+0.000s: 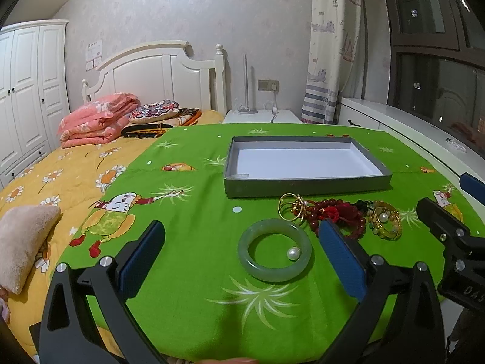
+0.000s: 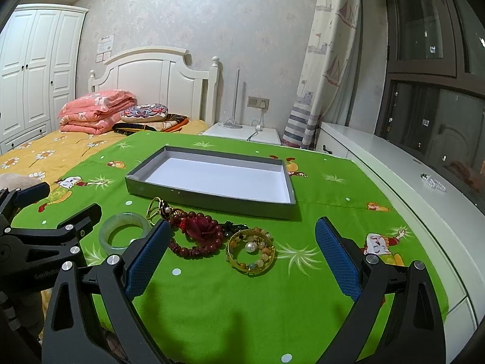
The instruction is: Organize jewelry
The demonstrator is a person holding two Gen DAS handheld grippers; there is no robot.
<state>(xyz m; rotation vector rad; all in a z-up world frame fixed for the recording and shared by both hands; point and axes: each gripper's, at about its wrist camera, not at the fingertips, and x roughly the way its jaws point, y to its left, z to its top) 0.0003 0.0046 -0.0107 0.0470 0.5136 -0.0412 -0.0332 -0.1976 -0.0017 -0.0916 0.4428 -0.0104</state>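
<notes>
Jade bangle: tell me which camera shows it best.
The left wrist view. There the jade bangle lies whole and near, between the open fingers of the left gripper, with a loose pearl inside its ring. The right wrist view shows it smaller, partly hidden behind the gripper finger, pearl unseen.

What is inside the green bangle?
A single pearl lies loose inside the bangle, on the green cloth. In the right view a finger covers that spot.

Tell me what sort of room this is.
A bedroom, most likely: a bed with a white headboard and folded pink quilt, a white wardrobe, and a nightstand beside a curtained window.
</notes>
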